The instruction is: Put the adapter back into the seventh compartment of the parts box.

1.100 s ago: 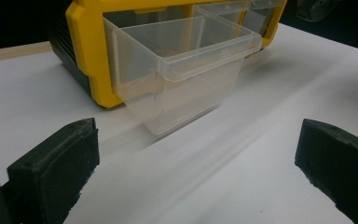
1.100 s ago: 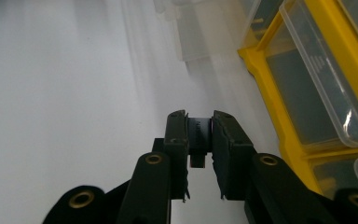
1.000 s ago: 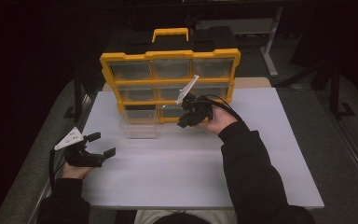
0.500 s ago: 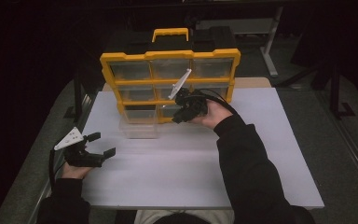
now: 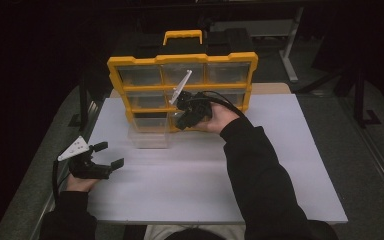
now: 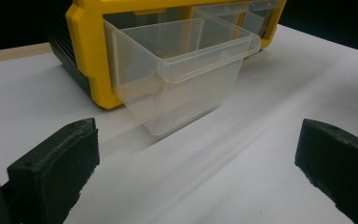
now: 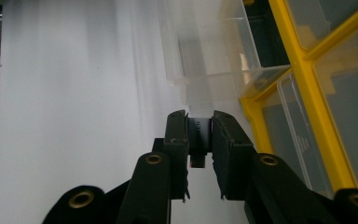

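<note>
High view looks down and forward over the white tabletop (image 5: 280, 150); both gripper views sit close, sharing the yellow-framed clear-drawer plastic organizer (image 6: 91, 60).

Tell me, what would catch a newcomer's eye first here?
The bright yellow drawer organizer standing at the far side of the white table, with one clear drawer pulled out at its lower left. Against its front, the right hand-held gripper has its jaws nearly closed, while the left hand-held gripper rests open near the table's left edge.

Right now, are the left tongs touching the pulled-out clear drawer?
Apart. The left gripper view shows the open left tongs with bare white table between them and the clear drawer; the high view shows the same gap.
</note>
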The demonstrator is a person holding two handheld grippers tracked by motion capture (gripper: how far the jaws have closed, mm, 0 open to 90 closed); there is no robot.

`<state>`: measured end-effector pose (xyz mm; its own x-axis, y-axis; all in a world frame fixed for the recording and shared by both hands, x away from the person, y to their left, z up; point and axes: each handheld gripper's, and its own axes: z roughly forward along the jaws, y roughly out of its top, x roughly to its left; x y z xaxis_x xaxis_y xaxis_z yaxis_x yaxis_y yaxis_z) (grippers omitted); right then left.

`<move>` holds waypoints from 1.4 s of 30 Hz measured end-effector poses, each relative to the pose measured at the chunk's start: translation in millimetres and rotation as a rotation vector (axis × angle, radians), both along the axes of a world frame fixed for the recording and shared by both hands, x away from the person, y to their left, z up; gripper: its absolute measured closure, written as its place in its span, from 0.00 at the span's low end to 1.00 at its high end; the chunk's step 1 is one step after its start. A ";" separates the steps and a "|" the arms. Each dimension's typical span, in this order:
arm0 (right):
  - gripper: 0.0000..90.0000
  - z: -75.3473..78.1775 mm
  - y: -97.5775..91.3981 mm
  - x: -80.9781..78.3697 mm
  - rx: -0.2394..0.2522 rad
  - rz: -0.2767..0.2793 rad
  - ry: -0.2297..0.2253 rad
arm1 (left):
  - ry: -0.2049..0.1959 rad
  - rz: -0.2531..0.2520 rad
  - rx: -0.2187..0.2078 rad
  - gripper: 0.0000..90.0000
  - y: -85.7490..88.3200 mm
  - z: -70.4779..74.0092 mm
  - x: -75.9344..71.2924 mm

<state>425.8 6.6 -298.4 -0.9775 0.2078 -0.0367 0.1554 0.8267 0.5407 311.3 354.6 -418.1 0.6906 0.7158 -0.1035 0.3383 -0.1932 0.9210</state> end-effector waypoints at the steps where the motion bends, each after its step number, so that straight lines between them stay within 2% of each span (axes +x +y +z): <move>1: 0.83 0.0 0.0 0.0 0.000 0.000 0.000 | 0.000 0.000 0.000 0.00 0.0 0.0 0.0; 15: 0.83 8.2 12.2 8.5 0.009 0.005 -0.004 | 0.000 -0.001 0.001 0.00 0.2 -0.1 0.1; 24: 0.83 10.6 28.6 15.7 0.002 0.019 -0.006 | -0.002 -0.002 0.001 0.00 0.3 -0.2 0.4; 42: 0.83 2.1 63.7 21.6 -0.019 0.063 0.000 | -0.002 -0.008 0.002 0.00 -0.1 -0.4 0.5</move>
<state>447.4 70.3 -296.3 -0.9887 0.1447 -0.0400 0.1024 0.8448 0.5252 311.9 354.6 -418.5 0.6966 0.7103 -0.1009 0.3349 -0.1975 0.9213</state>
